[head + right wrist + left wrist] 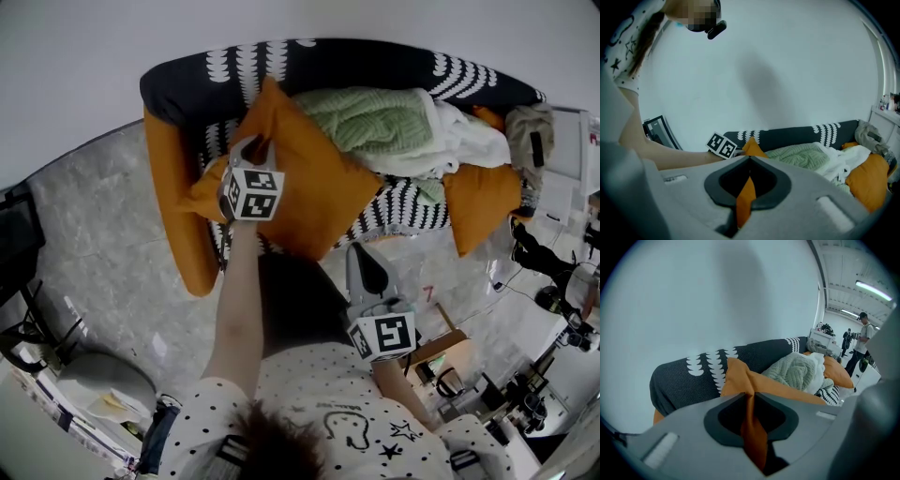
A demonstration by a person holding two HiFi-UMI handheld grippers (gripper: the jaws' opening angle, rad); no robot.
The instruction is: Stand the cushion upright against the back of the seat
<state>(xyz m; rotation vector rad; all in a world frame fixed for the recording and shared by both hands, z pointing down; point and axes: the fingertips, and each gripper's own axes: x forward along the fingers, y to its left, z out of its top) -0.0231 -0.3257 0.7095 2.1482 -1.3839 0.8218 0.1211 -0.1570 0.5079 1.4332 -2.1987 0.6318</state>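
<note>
Cushion (309, 187) edge pinched in L tool (751, 399), corner in R tool (749, 164).

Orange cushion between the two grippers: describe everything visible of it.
The orange square fabric cushion is plain and soft, creased where pinched. It stands tilted like a diamond, its top corner against the black white-patterned sofa back. The left gripper is shut on its upper-left edge, the right gripper on its lower corner. A pale green knitted blanket touches its right side.
</note>
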